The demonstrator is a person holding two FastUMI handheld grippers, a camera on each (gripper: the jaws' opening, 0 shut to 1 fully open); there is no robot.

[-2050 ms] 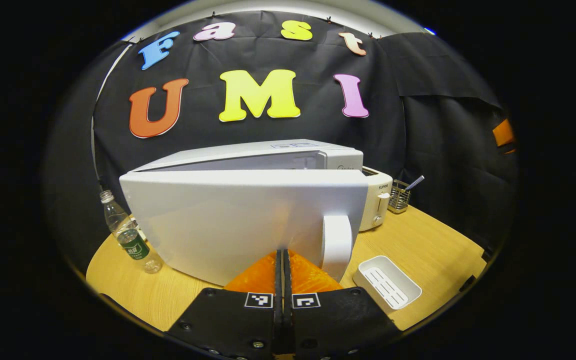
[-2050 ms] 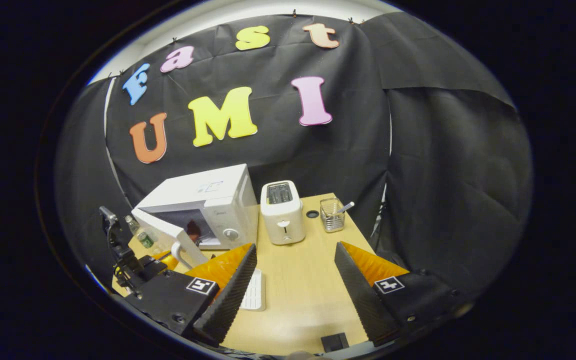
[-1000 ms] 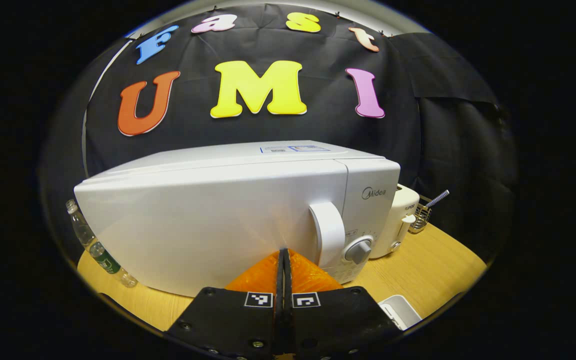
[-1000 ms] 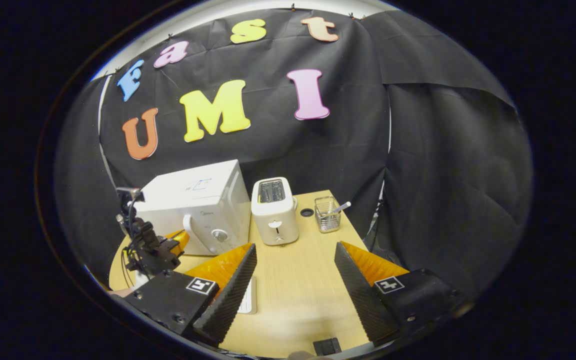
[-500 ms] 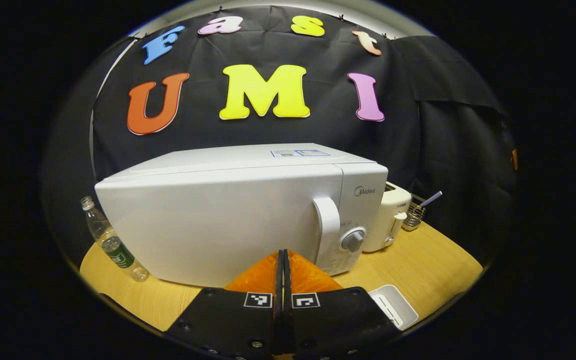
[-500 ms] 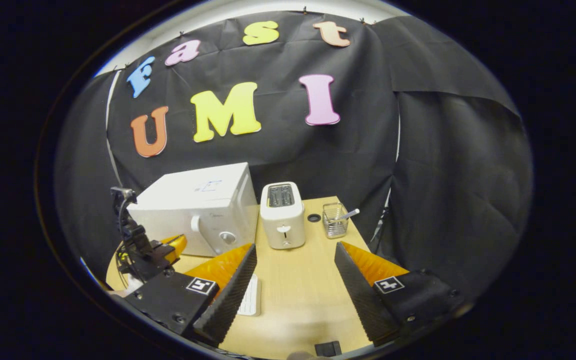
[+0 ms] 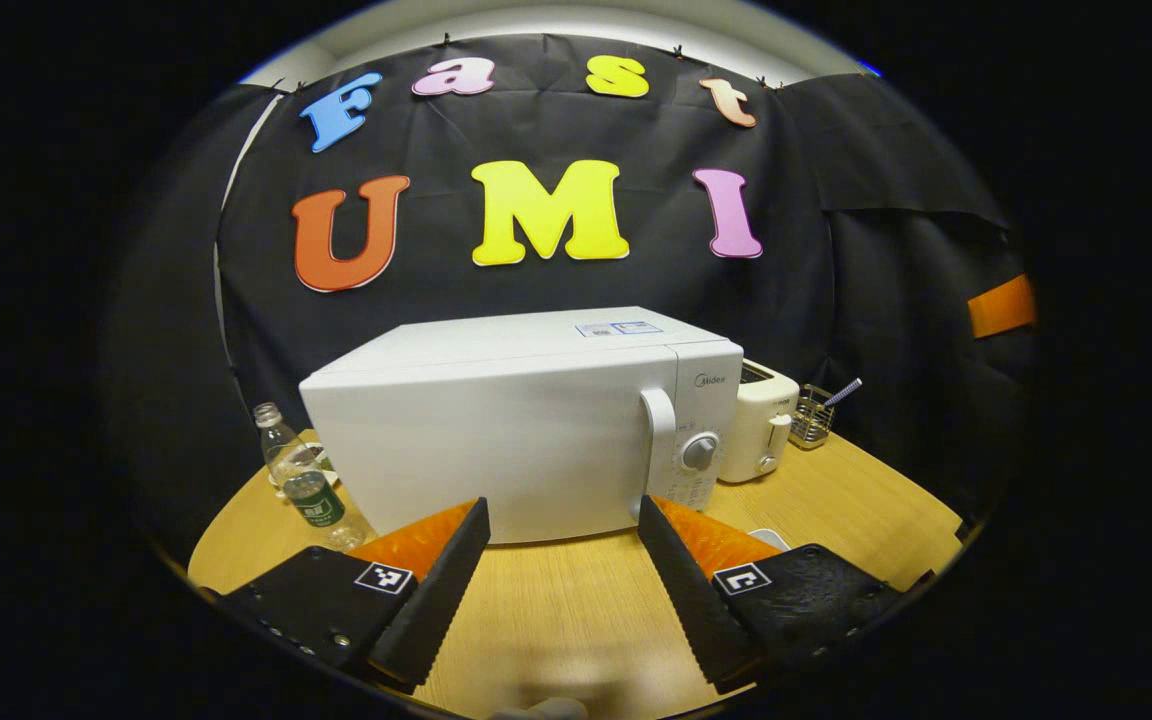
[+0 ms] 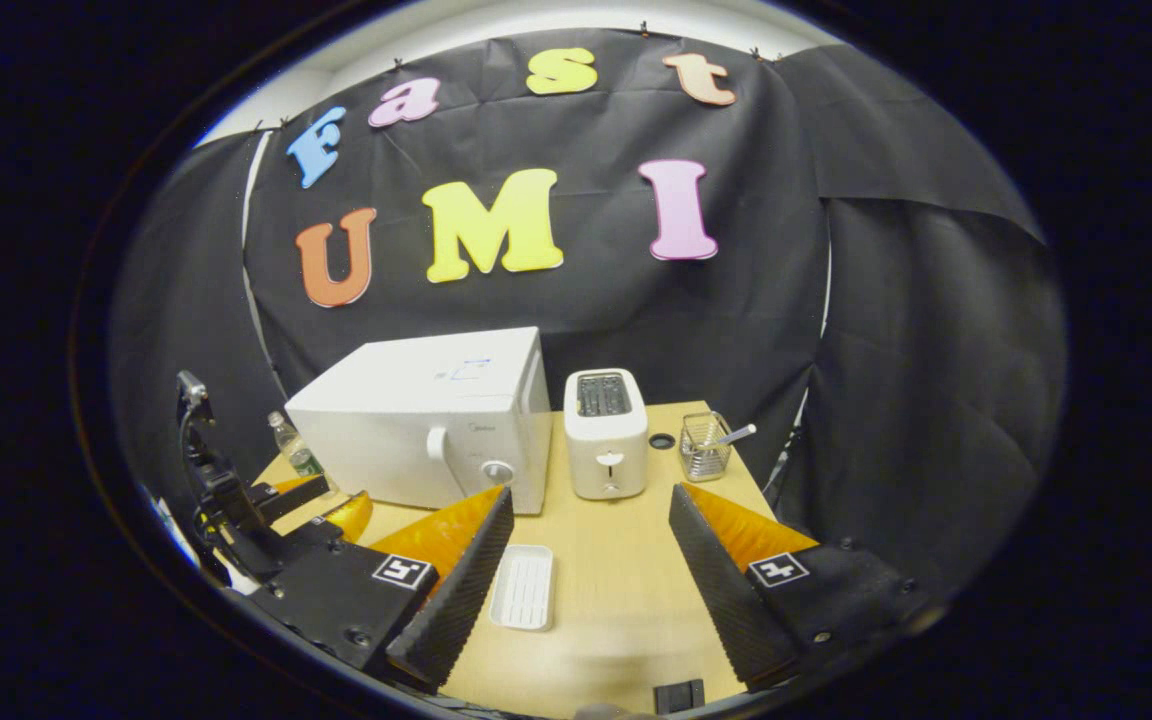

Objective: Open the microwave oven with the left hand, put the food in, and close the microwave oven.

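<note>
Both tools, left tool and right tool, hang spread and empty above the table, apparently finished: the microwave stands shut, food presumably inside.

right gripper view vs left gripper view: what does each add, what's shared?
Right gripper view adds the open left gripper near the white microwave oven, the top slots of the white toaster, a black hole in the wooden table. Left gripper view adds an orange strip at the cloth's right. Shared: shut microwave, toaster, clear plastic bottle, wire caddy, white tray.
</note>
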